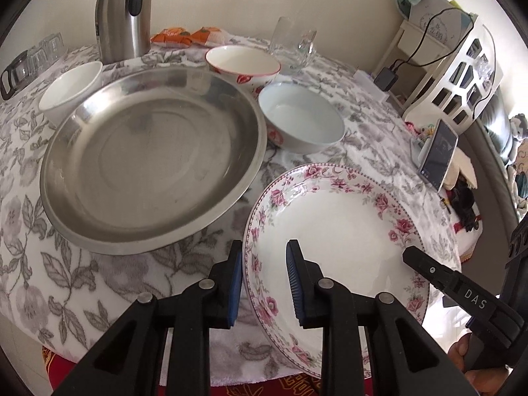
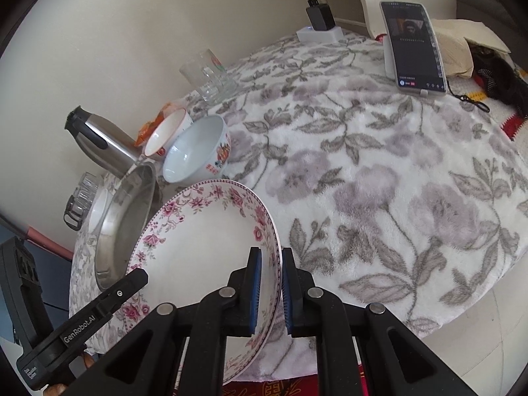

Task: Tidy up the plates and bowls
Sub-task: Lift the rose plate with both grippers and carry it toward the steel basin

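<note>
White porcelain plate with pink rose border [image 1: 333, 231], lying at the near edge of the table on the grey-flowered fleecy cloth [image 1: 138, 274], partly overhanging that edge, just right of the large round stainless-steel tray [image 1: 155, 158]. Straddled at its near-left rim by the left gripper [image 1: 264, 283], blue pads standing apart, one outside the rim and one over the plate's well; no squeeze on it yet, by the look of the gap. Pinched at the right rim by the right gripper [image 2: 271, 292], pads set close on either side of the thin edge; whether fully clamped, hard to tell.

For the step in hand, probably lifting the plate toward the steel tray: best to seat the rim deep between the pads, close both sides before raising, keep the plate level, and avoid dragging the cloth.

Beyond the plate: pale blue-white bowl with red flower decal [image 1: 302, 122] just past the tray's right edge, red-rimmed white bowl [image 1: 244, 64] behind it, plain white bowl [image 1: 71, 90] at the tray's far left. Further back, steel thermos jug [image 1: 123, 13] and clear glass mug [image 1: 293, 44] near the wall.
</note>
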`<act>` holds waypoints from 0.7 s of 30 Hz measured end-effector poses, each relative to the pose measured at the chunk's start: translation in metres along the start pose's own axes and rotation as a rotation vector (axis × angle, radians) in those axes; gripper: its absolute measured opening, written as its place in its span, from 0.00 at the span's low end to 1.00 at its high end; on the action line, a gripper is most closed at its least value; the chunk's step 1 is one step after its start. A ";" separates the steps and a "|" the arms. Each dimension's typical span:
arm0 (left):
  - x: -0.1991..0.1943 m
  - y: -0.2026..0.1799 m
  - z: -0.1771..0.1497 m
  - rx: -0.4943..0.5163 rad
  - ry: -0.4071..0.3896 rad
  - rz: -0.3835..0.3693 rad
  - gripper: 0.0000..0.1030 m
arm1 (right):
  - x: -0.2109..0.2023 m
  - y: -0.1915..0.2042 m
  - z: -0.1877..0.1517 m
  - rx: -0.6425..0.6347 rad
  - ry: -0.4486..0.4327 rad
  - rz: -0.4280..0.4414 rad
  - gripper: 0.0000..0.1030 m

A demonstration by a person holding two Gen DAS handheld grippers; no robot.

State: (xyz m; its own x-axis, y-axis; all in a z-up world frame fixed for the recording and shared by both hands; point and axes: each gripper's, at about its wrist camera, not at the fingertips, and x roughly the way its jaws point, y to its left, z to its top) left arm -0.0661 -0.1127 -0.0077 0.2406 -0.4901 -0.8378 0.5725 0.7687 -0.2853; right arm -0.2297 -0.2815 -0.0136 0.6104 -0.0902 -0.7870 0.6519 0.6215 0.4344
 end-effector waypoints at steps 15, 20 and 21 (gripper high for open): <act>-0.060 0.037 0.030 -0.052 -0.215 -0.013 0.26 | -0.012 0.070 0.013 -0.114 -0.090 0.080 0.12; -0.067 0.067 0.041 -0.113 -0.241 0.002 0.26 | 0.002 0.105 0.019 -0.165 -0.077 0.094 0.12; -0.066 0.075 0.043 -0.128 -0.241 0.008 0.26 | 0.005 0.111 0.020 -0.176 -0.074 0.093 0.12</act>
State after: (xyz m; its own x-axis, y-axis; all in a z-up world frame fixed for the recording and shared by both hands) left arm -0.0054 -0.0404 0.0465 0.4334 -0.5553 -0.7098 0.4693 0.8115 -0.3483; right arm -0.1454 -0.2286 0.0389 0.6998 -0.0786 -0.7100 0.5063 0.7557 0.4154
